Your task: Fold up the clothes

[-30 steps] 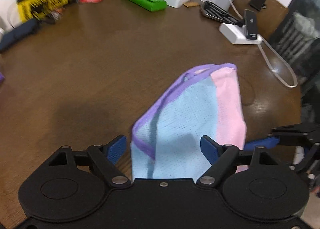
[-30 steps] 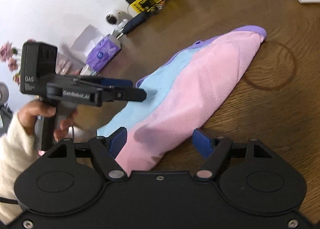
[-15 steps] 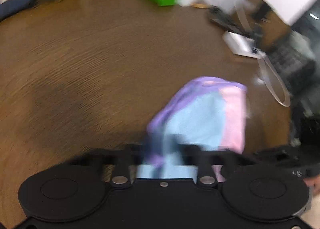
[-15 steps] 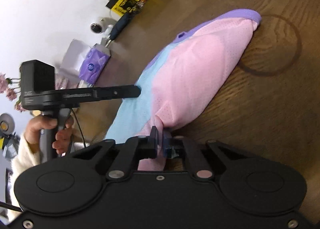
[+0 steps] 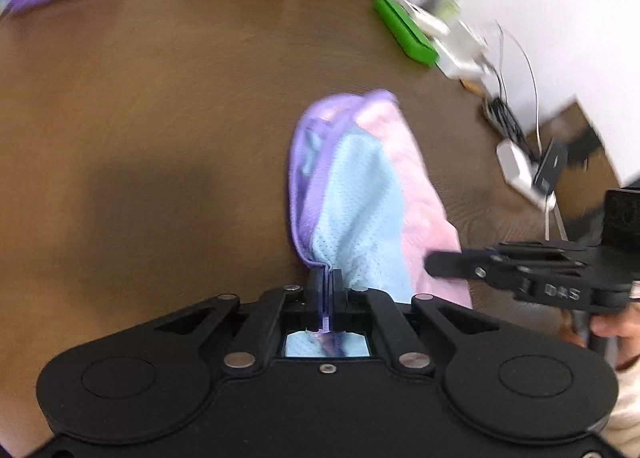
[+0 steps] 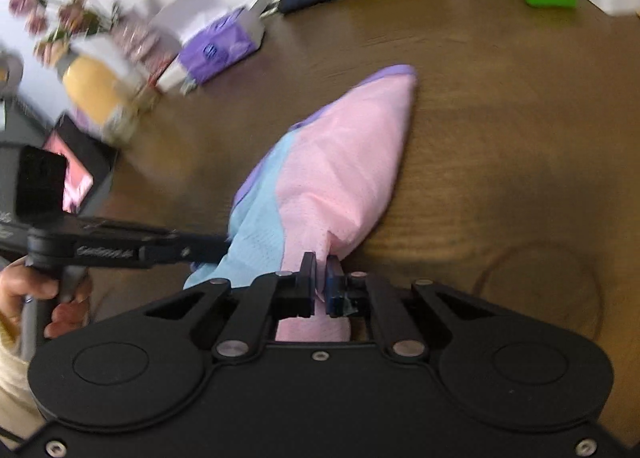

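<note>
At near edge of desk (image 5: pixel 140 106), we find left tongs (image 5: pixel 327 282) clamped on garment (image 5: pixel 360 186) at purple-trimmed corner; right tongs (image 6: pixel 320 278) clamped on pink corner. We judge step as hem lift for fold; next move calls for carrying both corners together toward far end, level. Garment: mesh, blue and pink panels, purple trim, bunched, far end resting on desk.
</note>
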### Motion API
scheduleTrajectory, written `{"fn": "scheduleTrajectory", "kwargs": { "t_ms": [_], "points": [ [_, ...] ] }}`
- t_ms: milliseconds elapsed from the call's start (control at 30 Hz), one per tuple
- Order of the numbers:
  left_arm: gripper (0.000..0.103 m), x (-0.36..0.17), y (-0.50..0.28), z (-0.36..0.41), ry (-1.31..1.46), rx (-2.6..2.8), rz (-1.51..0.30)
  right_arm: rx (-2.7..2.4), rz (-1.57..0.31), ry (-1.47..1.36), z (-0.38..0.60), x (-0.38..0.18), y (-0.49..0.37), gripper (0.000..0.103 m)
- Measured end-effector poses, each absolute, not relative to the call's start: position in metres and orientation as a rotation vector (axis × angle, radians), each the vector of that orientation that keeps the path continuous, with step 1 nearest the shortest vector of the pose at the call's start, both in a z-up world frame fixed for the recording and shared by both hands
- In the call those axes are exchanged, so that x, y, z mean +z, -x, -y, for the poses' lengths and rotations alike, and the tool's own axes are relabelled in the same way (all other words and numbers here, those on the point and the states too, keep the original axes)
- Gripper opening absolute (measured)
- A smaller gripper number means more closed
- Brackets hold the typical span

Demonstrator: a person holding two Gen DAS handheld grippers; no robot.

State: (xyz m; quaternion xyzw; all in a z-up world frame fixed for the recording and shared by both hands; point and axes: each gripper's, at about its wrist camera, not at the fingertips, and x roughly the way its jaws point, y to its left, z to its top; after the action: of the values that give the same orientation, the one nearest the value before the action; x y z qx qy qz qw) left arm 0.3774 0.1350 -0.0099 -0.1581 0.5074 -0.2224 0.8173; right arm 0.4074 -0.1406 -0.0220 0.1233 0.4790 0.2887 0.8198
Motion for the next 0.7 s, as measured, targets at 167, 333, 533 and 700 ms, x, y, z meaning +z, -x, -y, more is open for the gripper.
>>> {"fn": "scheduleTrajectory", "kwargs": {
  "t_ms": [167, 333, 533, 700],
  "points": [
    [0.002, -0.011, -0.378, -0.141, 0.344, -0.419, -1.057, 0.635, -1.026, -0.234, 0.138, -0.021, -0.404, 0.006],
    [0.003, -0.013, -0.38, -0.14, 0.33, -0.405, -1.043, 0.62, -1.024, -0.258, 0.147, -0.024, -0.395, 0.01],
    [0.017, 0.007, -0.379, -0.146, 0.332, -0.467, -1.001, 0.633, -0.884, -0.267, 0.16, -0.007, -0.379, 0.091],
    [0.084, 0.042, -0.345, -0.157, 0.172, -0.471, -0.8, 0.738, -0.654, 0.063, 0.166, 0.024, -0.327, 0.091]
  ]
}}
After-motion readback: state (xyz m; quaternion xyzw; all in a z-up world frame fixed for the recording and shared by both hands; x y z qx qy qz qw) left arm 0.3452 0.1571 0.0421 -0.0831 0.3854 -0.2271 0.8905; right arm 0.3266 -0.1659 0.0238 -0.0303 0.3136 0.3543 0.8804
